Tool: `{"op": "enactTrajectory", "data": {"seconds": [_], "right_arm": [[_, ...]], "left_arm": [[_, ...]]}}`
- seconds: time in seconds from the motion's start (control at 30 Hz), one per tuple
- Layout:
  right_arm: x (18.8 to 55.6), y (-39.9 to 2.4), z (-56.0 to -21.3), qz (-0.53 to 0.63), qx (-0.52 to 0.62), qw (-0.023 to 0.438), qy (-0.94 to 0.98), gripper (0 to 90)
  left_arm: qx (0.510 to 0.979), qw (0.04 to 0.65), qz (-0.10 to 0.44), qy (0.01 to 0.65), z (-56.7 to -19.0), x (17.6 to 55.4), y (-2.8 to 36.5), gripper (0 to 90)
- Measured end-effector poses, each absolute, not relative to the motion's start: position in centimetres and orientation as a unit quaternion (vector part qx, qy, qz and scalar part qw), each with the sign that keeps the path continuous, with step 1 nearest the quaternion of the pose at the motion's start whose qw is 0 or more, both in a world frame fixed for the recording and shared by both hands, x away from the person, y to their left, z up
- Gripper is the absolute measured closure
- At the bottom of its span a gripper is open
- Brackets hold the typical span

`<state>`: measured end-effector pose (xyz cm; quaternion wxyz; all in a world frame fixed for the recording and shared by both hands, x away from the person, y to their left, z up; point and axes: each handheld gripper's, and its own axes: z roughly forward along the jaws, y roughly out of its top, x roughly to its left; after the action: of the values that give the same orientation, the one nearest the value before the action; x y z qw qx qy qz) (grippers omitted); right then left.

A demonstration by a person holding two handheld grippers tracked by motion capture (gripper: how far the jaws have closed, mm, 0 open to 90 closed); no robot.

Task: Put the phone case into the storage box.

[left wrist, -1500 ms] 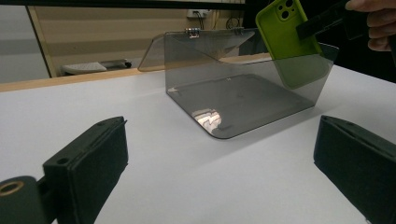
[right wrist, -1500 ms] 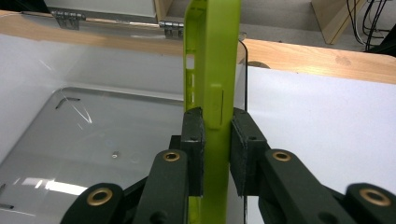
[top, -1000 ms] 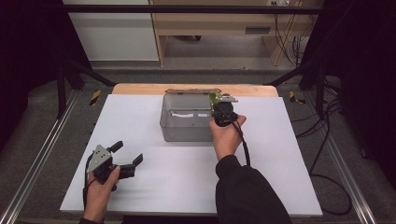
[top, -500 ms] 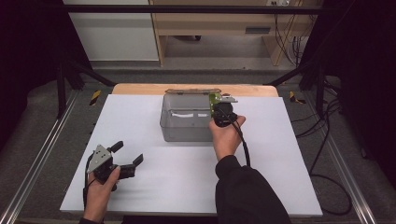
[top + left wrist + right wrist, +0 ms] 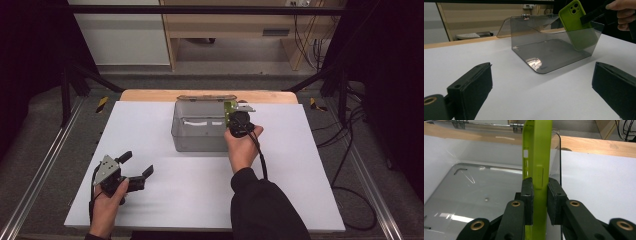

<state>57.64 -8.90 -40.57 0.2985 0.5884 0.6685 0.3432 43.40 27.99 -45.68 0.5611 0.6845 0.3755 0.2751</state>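
A smoky clear plastic box (image 5: 190,142) stands at the far middle of the white table with its hinged lid (image 5: 524,23) tipped open behind it. My right gripper (image 5: 232,114) is shut on a lime green phone case (image 5: 537,152), with its pads (image 5: 527,195) pressing both faces. The case (image 5: 574,15) is held upright and edge-on, its lower part inside the box (image 5: 486,187) close to the right wall. My left gripper (image 5: 136,164) rests low at the table's near left. Its jaws stand open, nothing between them (image 5: 541,92), facing the box (image 5: 549,53).
A wooden strip (image 5: 150,95) runs along the table's far edge behind the box. Metal rails (image 5: 45,170) flank the table on both sides, and cables (image 5: 350,150) trail over the floor at the right. White tabletop (image 5: 190,185) lies between my two hands.
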Motion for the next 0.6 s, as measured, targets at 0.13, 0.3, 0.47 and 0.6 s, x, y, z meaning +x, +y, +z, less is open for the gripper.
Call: {"op": "enactTrajectory", "data": {"seconds": [0.13,0.3,0.47,0.6], "right_arm": [[57.5,-8.97,-40.71,0.348,0.586,0.302,0.666,77.2],[57.43,-9.01,-40.76,0.351,0.587,0.302,0.664,77.2],[57.39,-9.01,-40.79,0.353,0.587,0.302,0.663,77.2],[57.39,-9.03,-40.78,0.353,0.588,0.301,0.662,77.2]], "left_arm": [[0.684,0.561,0.275,0.376,-45.68,43.4,27.99,2.8],[0.685,0.561,0.275,0.375,-45.68,43.4,27.98,2.8],[0.685,0.56,0.275,0.375,-45.68,43.4,27.97,2.8],[0.685,0.56,0.275,0.375,-45.68,43.4,27.97,2.8]]}}
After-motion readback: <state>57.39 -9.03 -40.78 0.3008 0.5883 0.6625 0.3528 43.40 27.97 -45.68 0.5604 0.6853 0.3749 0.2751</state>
